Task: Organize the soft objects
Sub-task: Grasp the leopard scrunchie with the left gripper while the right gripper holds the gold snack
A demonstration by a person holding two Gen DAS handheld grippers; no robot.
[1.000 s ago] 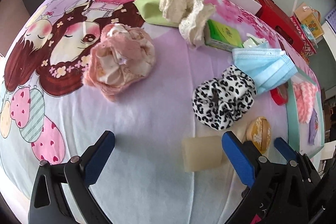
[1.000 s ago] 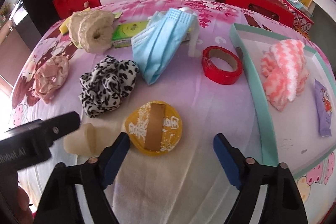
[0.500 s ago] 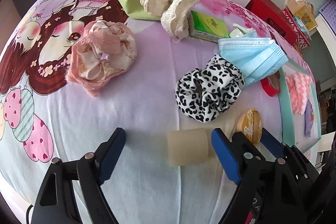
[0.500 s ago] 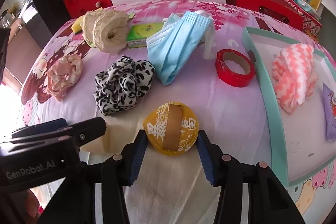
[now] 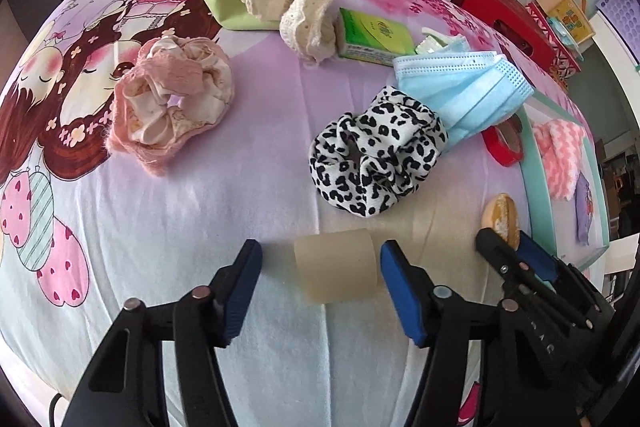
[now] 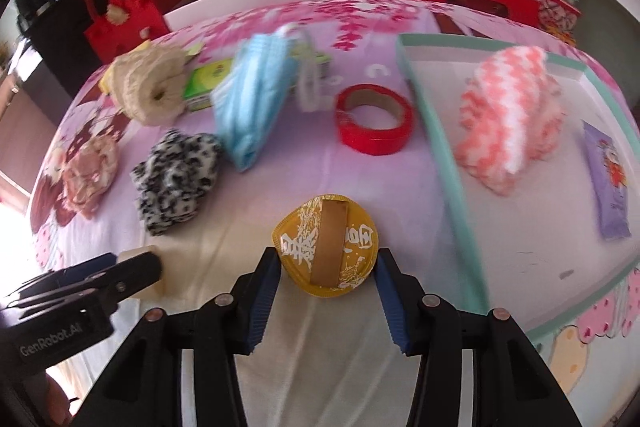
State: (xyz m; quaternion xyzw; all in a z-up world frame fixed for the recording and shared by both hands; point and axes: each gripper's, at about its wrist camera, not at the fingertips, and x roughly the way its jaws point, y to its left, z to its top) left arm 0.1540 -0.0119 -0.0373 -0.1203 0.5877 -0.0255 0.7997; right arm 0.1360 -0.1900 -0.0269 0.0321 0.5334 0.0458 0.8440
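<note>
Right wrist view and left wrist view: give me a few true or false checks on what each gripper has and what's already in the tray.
1. The right gripper is closed on the yellow puff. True.
2. The left gripper is clamped on the beige sponge block. False: its fingers sit either side, apart from it.
3. The pink-and-white towel lies in the teal-rimmed tray. True.
4. The leopard scrunchie is in the tray. False: it lies on the cloth beside the blue mask.
</note>
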